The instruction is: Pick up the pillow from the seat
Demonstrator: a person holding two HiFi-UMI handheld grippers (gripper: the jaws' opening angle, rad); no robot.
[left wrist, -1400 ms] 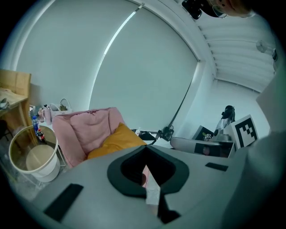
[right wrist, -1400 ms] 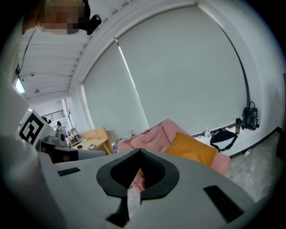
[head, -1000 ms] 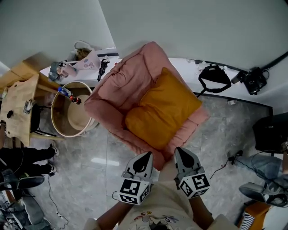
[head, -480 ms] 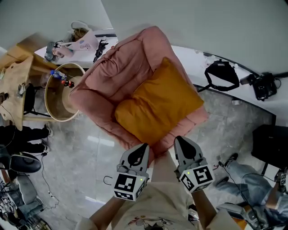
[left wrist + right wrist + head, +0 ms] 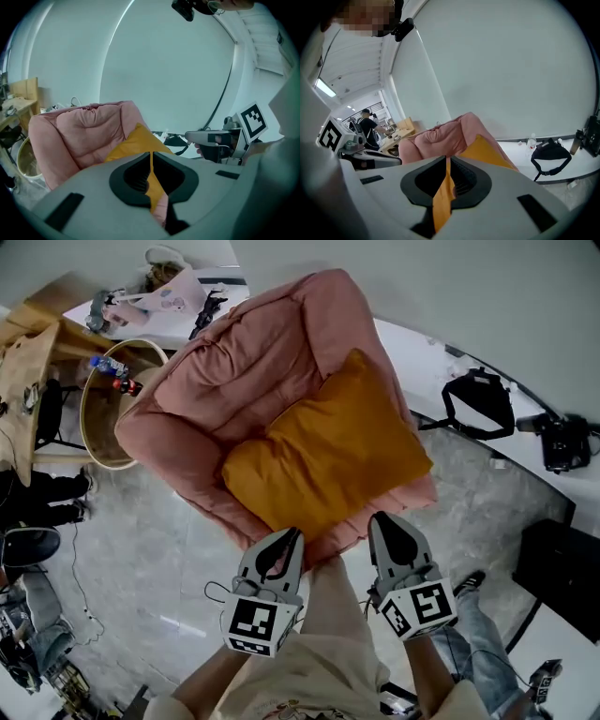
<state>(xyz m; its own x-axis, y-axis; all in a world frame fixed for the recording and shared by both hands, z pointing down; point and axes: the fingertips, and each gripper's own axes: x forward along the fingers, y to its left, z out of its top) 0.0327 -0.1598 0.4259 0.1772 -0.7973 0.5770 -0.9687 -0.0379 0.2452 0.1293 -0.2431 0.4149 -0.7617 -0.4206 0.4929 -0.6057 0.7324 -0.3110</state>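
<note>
The orange pillow (image 5: 328, 460) lies across the pink seat (image 5: 225, 381), with one corner propped against the back and its near edge close to the seat's front edge. The left gripper (image 5: 284, 538) and right gripper (image 5: 386, 524) hang side by side just short of that front edge, each with its jaws closed to a hairline slit and holding nothing. The likely trouble is that jaws arriving shut would only shove the soft pillow back into the cushions. Opened late or low, they might pinch seat fabric along with it, and a grip on one corner could let it sag and slip. Only the head view shows the pillow's whole lie. Only the gripper views show the slits, with the pillow well beyond them.
</note>
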